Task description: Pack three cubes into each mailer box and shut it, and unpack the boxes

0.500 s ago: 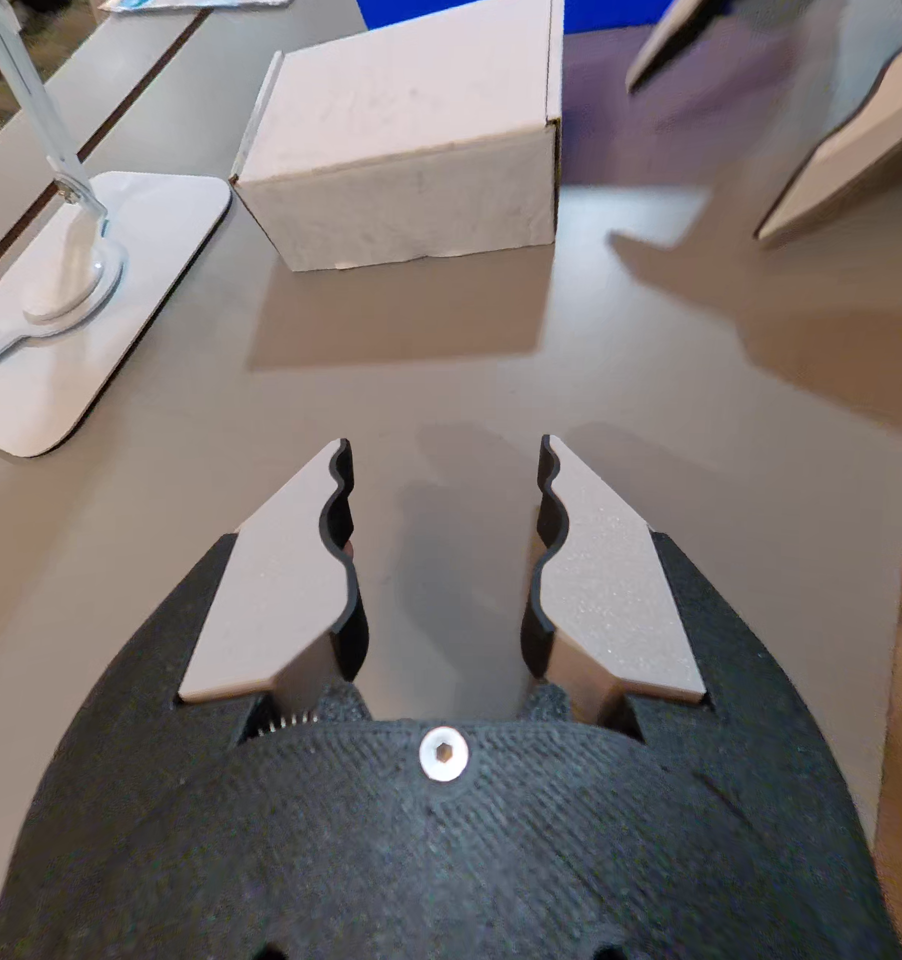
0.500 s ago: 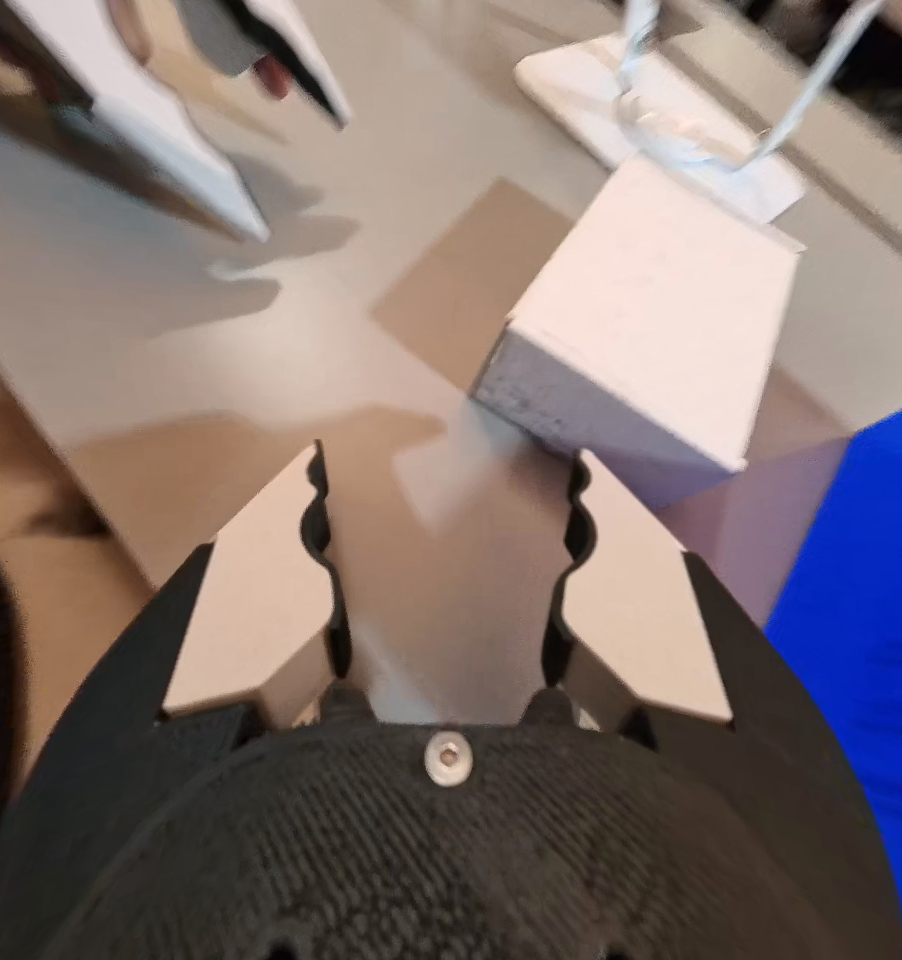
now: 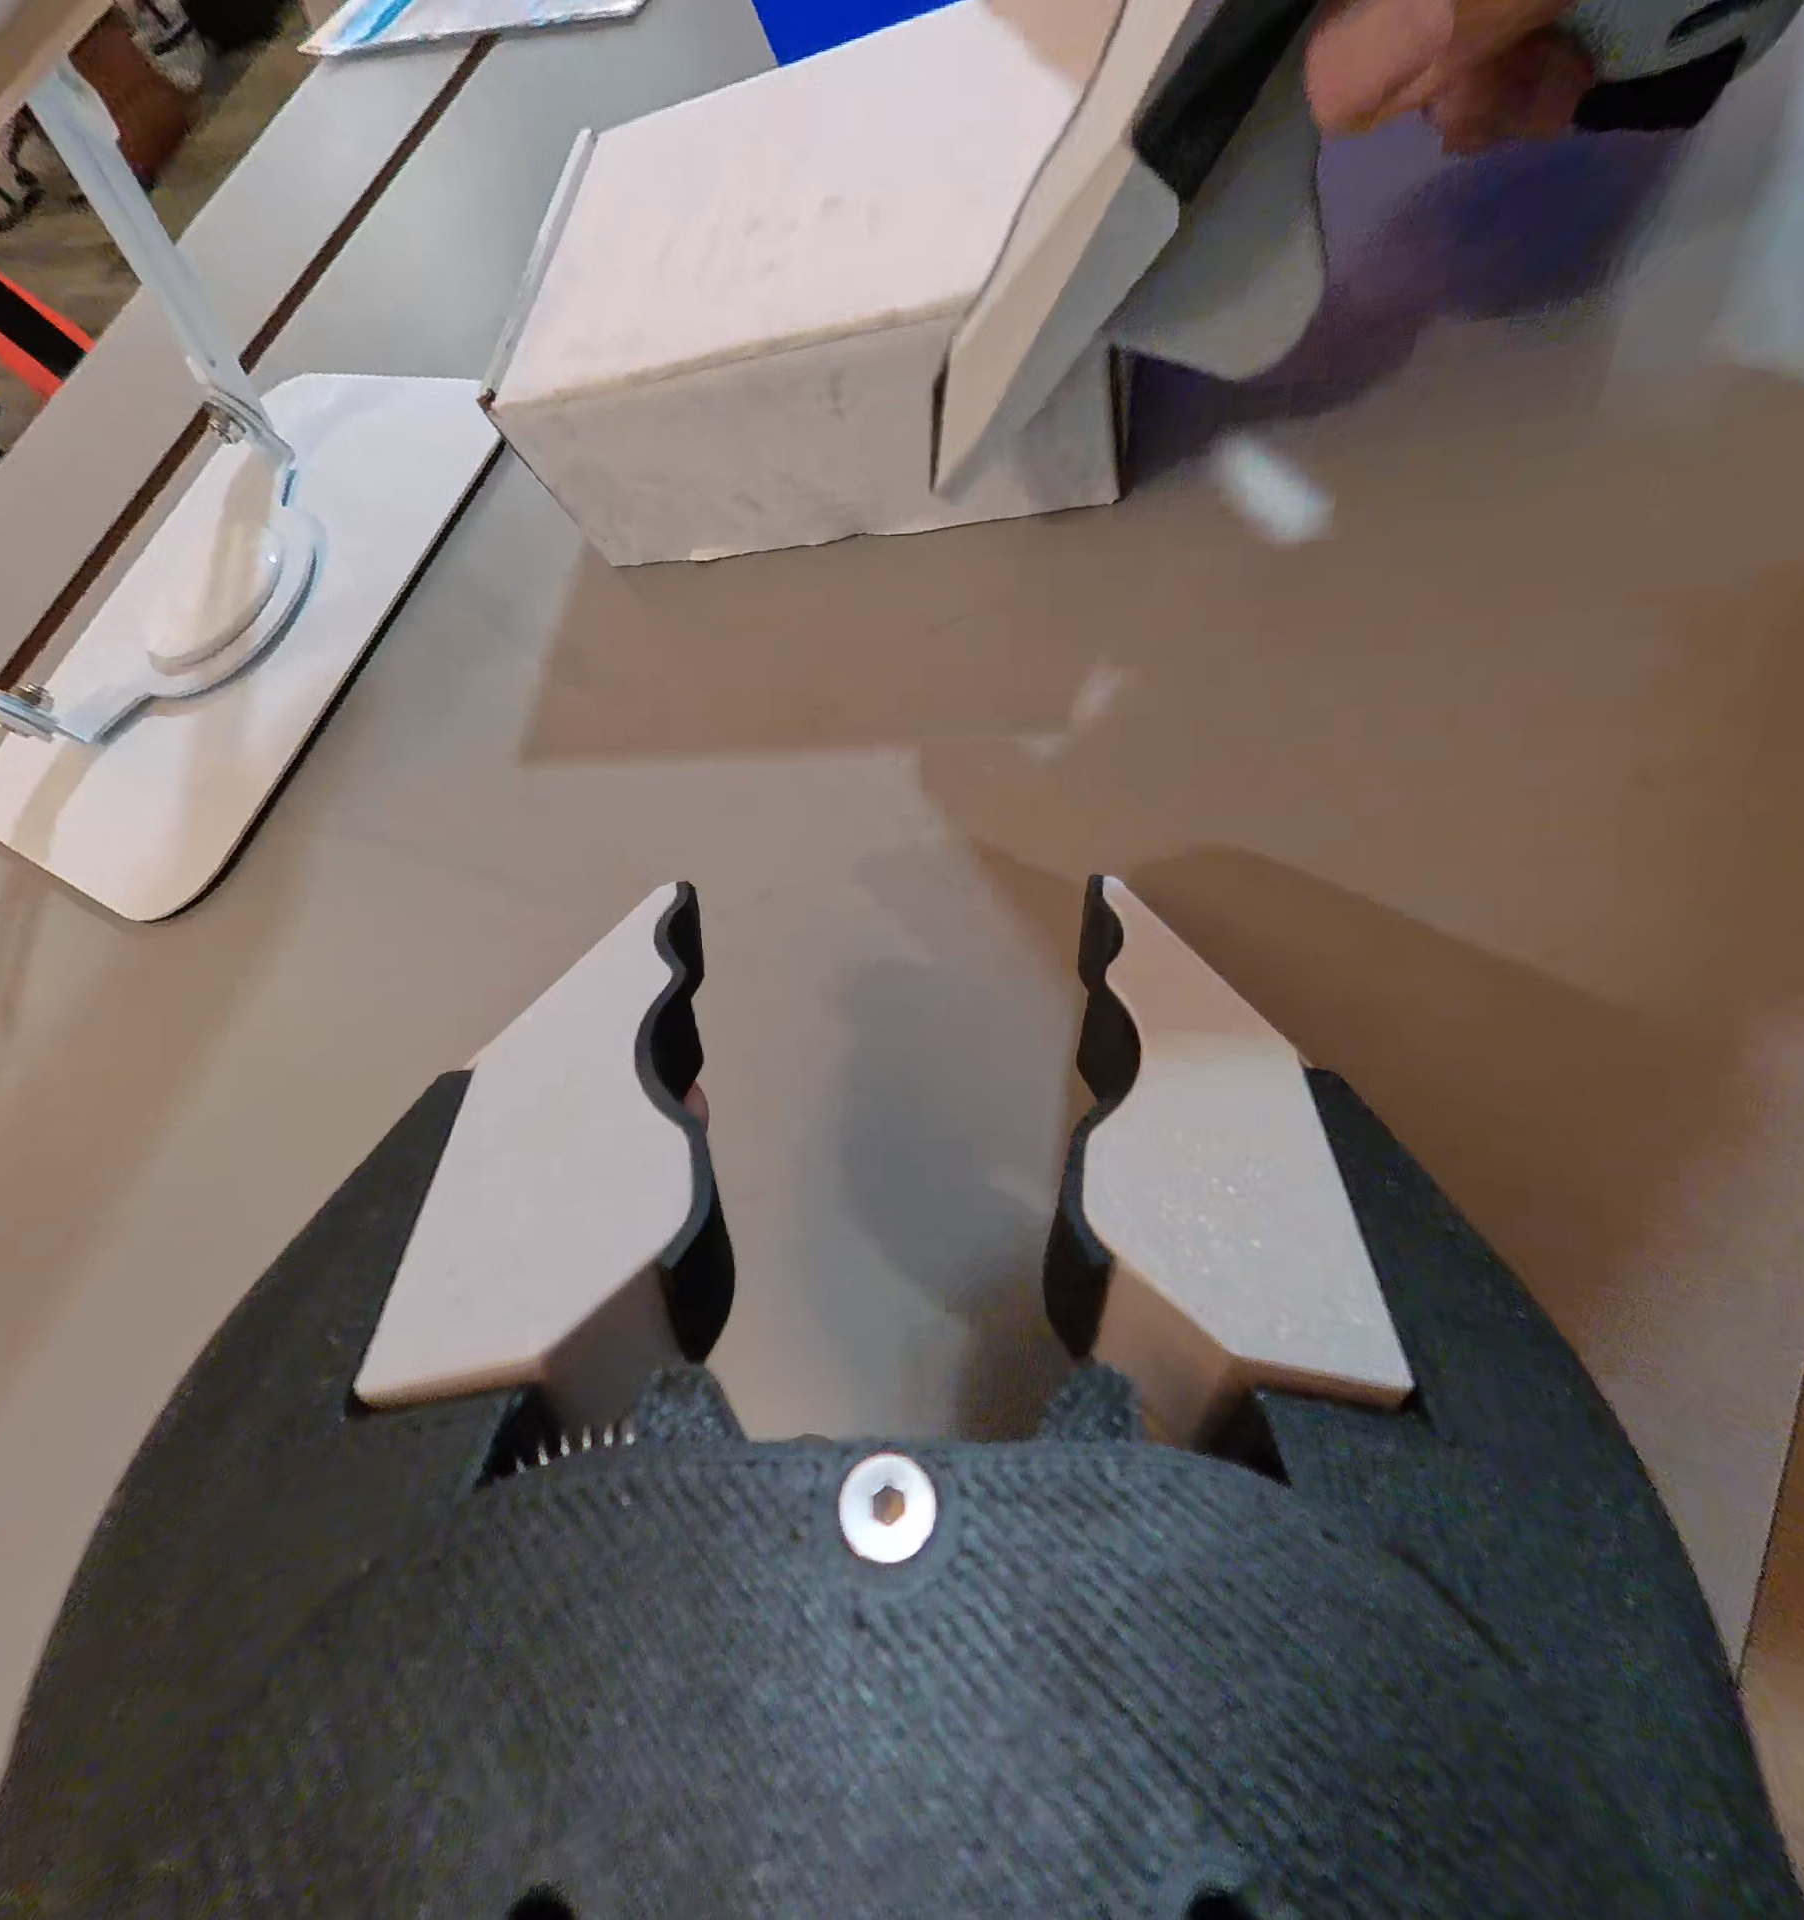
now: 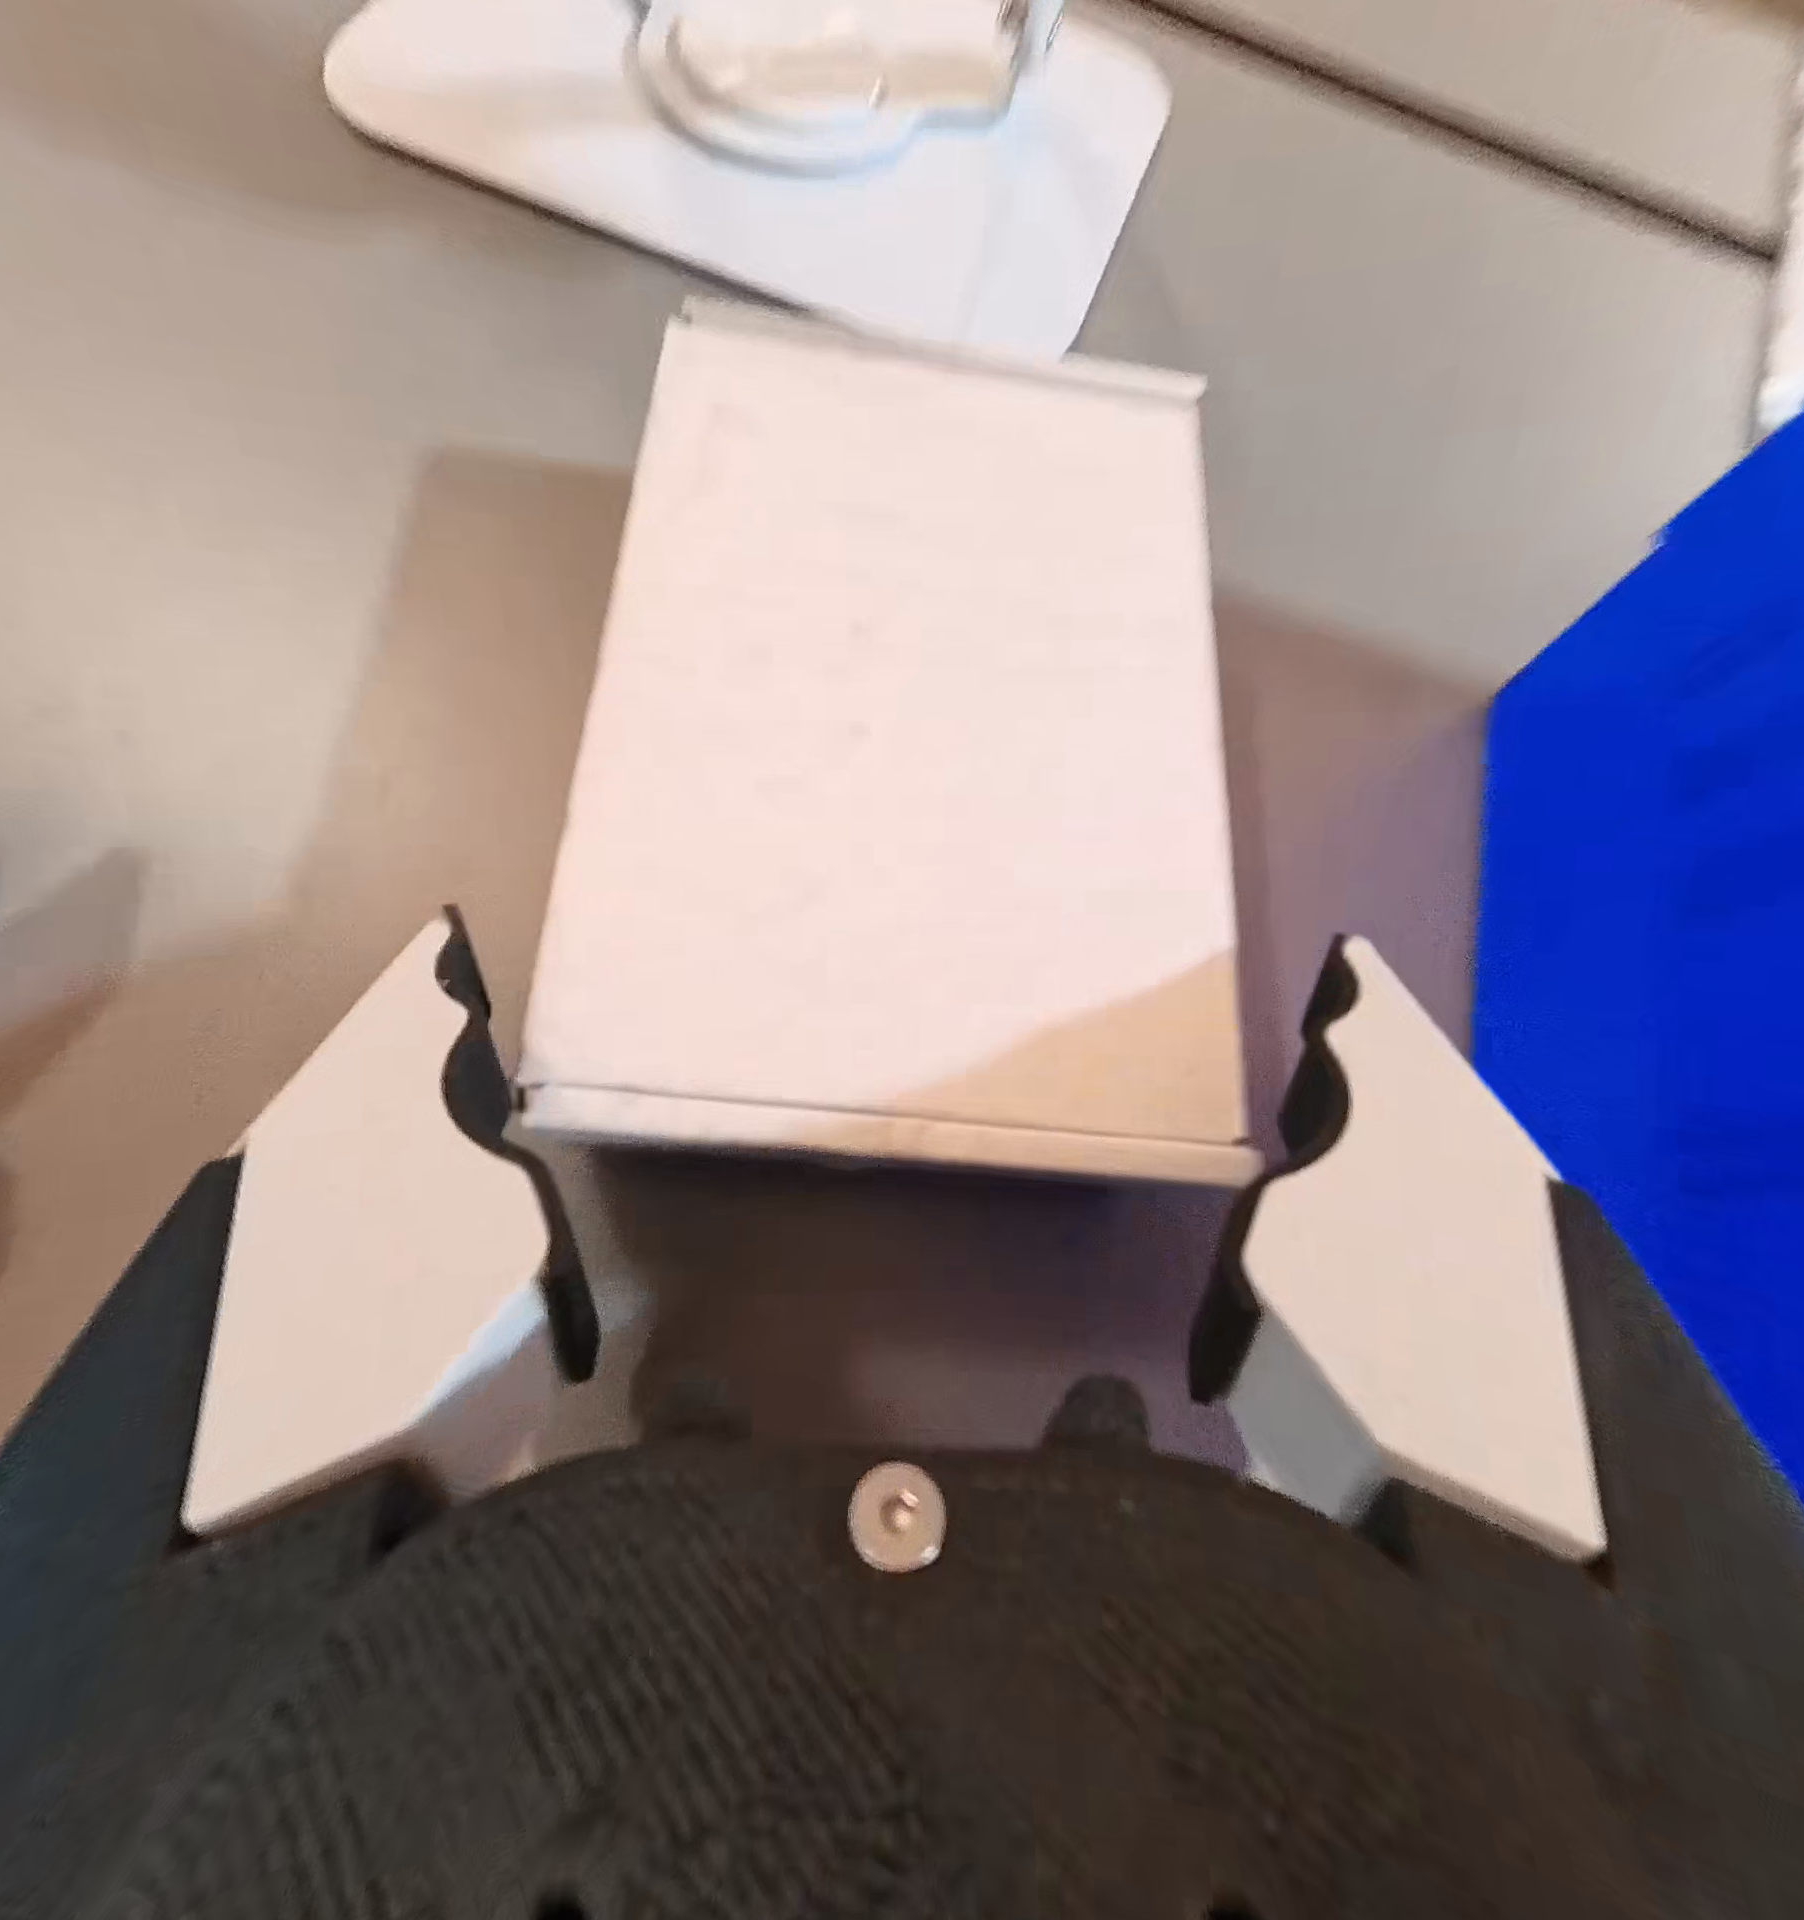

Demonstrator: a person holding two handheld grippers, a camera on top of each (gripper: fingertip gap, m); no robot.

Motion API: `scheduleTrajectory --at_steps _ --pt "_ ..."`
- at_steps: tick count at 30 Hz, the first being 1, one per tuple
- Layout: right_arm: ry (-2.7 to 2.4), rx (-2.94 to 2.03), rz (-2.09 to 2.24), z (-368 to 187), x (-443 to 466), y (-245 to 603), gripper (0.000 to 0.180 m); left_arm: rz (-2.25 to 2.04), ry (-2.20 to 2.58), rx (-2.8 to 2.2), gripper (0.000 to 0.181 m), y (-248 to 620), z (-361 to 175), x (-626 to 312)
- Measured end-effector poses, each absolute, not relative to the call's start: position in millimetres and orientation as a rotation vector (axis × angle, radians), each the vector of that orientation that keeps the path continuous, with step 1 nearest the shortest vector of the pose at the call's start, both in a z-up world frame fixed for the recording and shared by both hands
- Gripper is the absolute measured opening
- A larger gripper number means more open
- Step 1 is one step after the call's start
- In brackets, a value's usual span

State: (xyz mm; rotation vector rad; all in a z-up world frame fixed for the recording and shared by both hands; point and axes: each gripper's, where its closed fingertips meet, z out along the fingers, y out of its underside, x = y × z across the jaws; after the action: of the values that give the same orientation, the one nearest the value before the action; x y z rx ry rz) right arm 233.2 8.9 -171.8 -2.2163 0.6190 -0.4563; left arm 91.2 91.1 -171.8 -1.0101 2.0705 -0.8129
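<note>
On the smooth grey-brown tabletop [image 3: 773,727] sits my closed white cardboard mailer box [image 4: 898,727]. Past it, at 12 o'clock in my right view, lies a flat white stand base with rounded corners [image 4: 877,208], and a bright blue panel [image 4: 1687,883] stands at 3 o'clock. In my left view the same white base [image 3: 202,665] is at 9 o'clock, with a thin metal arm rising from it.

My right gripper [image 4: 896,940] comes down from above the box, tilted forward. Its jaws are spread wide, one on each side of the near end of the box. The left tip looks to be touching the box corner; the right tip has a small gap. In my left view that gripper [image 3: 1116,343] is blurry at 1 o'clock, one finger laid over the box's end.

My left gripper [image 3: 890,888] hovers low over bare table, jaws partly open, holding nothing, well apart from the box [image 3: 773,343].

The fingers are pale flat plates with wavy black rubber edges. The gripper bodies are rough black plastic.
</note>
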Motion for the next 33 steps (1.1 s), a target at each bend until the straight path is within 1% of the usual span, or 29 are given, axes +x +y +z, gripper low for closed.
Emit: scheduleTrajectory --at_steps 1,2,3,6,8,10,11,13,15,17,21,24,25,29,30,33 --pt "0.605 -2.253 -0.397 -179 227 10 0.147 -0.813 2.068 -1.007 0.072 91 -171 91" --pt "0.574 -2.279 -0.395 -182 226 10 0.147 -0.816 2.064 -1.011 0.073 91 -171 91" --pt "0.494 -2.305 -0.403 -182 222 10 0.139 -0.818 2.058 -1.017 0.075 91 -170 91" --pt "0.336 -2.355 -0.284 -182 200 13 0.138 -0.818 2.027 -1.033 0.084 97 -166 92" --pt "0.229 -2.342 -0.118 -177 172 16 0.137 -0.83 1.989 -1.045 0.091 102 -159 93" --pt "0.204 -2.298 0.078 -168 146 14 0.137 -0.86 1.953 -1.053 0.091 108 -153 92" --pt "0.211 -2.269 0.181 -163 136 13 0.136 -0.888 1.942 -1.066 0.094 111 -150 92" --pt "0.228 -2.192 0.347 -150 125 11 0.136 -1.012 1.948 -1.117 0.105 110 -147 88" --pt "0.188 -2.107 0.495 -135 116 11 0.136 -1.17 1.964 -1.155 0.111 104 -143 82" --pt "0.101 -2.034 0.641 -122 101 8 0.136 -1.233 1.932 -1.122 0.115 103 -135 82" --pt "-0.004 -2.063 0.805 -126 73 0 0.136 -1.147 1.871 -0.957 0.116 100 -122 83" --pt "-0.052 -2.089 1.001 -134 49 -8 0.136 -1.21 1.905 -0.769 0.117 78 -115 71" --pt "-0.049 -2.083 1.075 -133 44 -11 0.136 -1.229 1.891 -0.727 0.114 73 -112 69" --pt "-0.013 -2.022 1.319 -124 36 -20 0.136 -1.276 1.936 -0.519 0.091 42 -103 51" --pt "-0.013 -1.999 1.35 -120 37 -22 0.136 -1.255 1.913 -0.509 0.094 40 -100 52" --pt "0.064 -1.903 1.271 -108 57 -13 0.135 -1.268 1.883 -0.501 0.083 39 -92 52"
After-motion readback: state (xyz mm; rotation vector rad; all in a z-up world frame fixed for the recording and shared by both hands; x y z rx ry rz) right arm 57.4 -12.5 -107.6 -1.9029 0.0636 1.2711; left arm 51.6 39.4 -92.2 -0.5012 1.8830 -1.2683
